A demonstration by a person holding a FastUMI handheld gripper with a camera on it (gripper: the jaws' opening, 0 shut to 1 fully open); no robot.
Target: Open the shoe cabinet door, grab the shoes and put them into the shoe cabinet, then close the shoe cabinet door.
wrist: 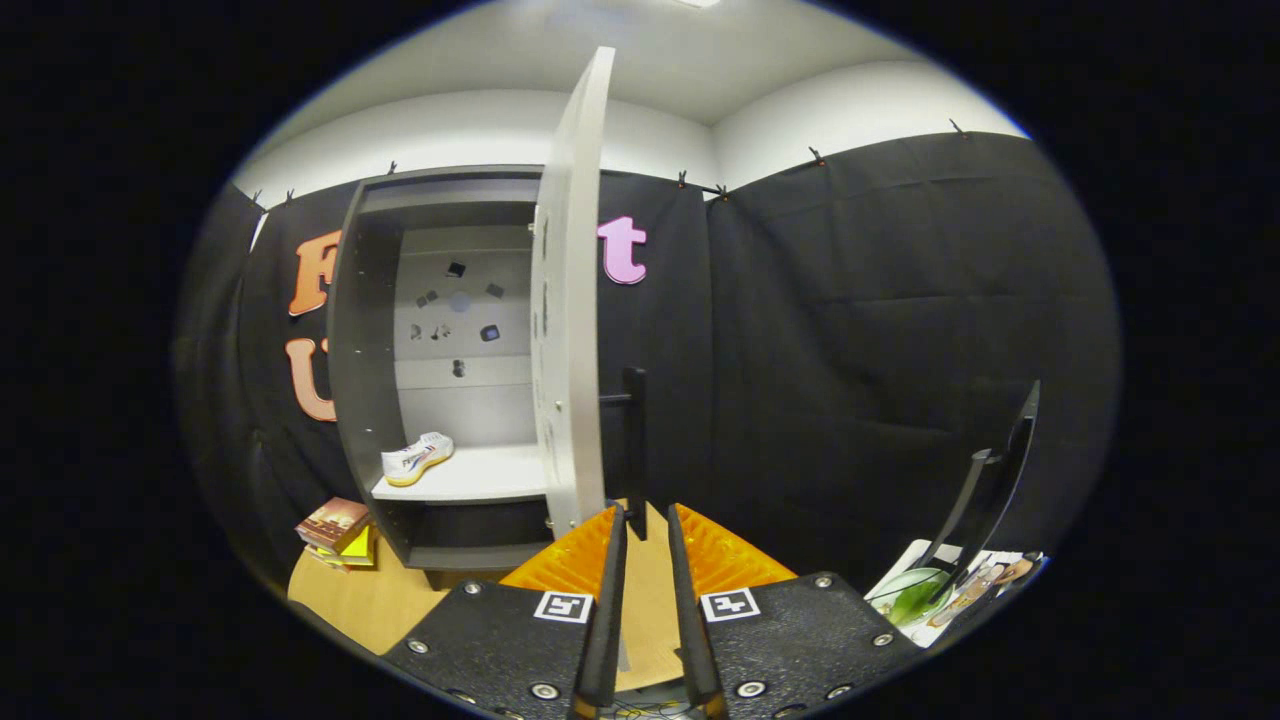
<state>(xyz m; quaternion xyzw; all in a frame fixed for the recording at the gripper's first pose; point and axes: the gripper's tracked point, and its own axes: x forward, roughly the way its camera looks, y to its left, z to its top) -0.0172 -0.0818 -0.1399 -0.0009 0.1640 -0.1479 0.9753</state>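
The grey shoe cabinet [365,330] stands on the wooden table, ahead and to the left of my fingers. Its door [570,300] is swung wide open, edge-on toward me, with a black bar handle [633,440] on its outer face. A white shoe [417,458] with a yellow sole lies on the cabinet's white shelf [480,478]. My gripper [645,512] sits just short of the door's lower edge and the handle. Its orange fingers [580,550] stand a narrow gap apart with nothing between them.
A small stack of books [337,532] lies on the table [370,600] left of the cabinet's base. To the right, a black curved stand [990,480] rises over a printed sheet [950,590].
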